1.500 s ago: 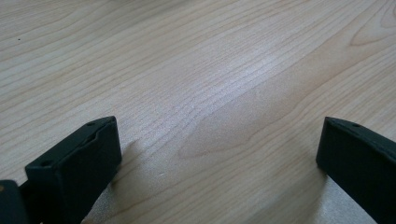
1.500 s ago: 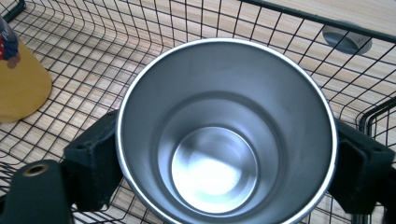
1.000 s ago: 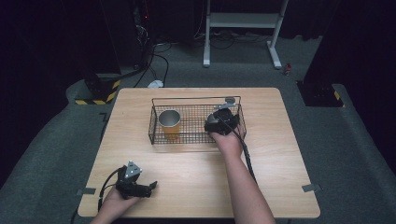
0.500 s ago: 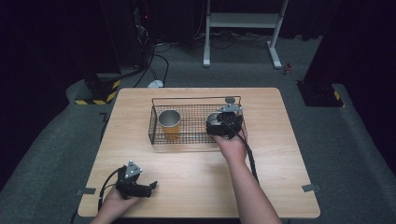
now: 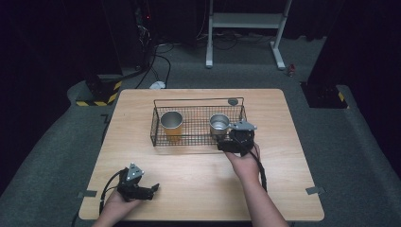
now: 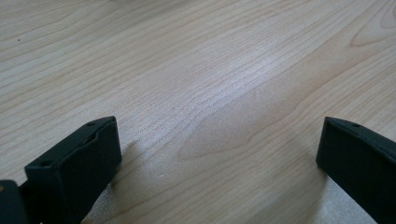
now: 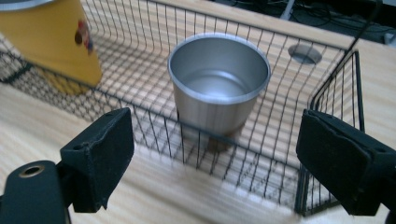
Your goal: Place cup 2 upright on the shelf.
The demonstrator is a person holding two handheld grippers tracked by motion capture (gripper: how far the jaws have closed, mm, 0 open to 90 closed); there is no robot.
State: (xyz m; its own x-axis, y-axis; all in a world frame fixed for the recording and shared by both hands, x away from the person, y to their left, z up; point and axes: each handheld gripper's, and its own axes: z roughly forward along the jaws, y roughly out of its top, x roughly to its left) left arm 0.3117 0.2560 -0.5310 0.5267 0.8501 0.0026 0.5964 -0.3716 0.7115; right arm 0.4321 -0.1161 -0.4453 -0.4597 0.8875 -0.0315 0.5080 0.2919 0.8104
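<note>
One steel cup [image 7: 218, 86] upright, mouth up

A silver steel cup [image 7: 218, 84] and a yellow cup [image 7: 58, 39] stand in a black wire basket [image 5: 156, 127] on the pale wood-grain surface [image 5: 189, 175]; both tools are black.

Left gripper [image 5: 150, 190] low at the near left of the high view, held in the left hand [image 5: 118, 203], jaws pointing right. In the left gripper view [image 6: 217, 144] its jaws stand wide apart, nothing between them. Left forearm barely enters at the bottom edge.

Right gripper [image 5: 226, 142] further forward, right of centre, held in the right hand [image 5: 245, 161]; forearm runs up from the bottom edge, slanting slightly left. In the right gripper view [image 7: 215, 140] jaws spread wide, gripping nothing, angled forward and down.
</note>
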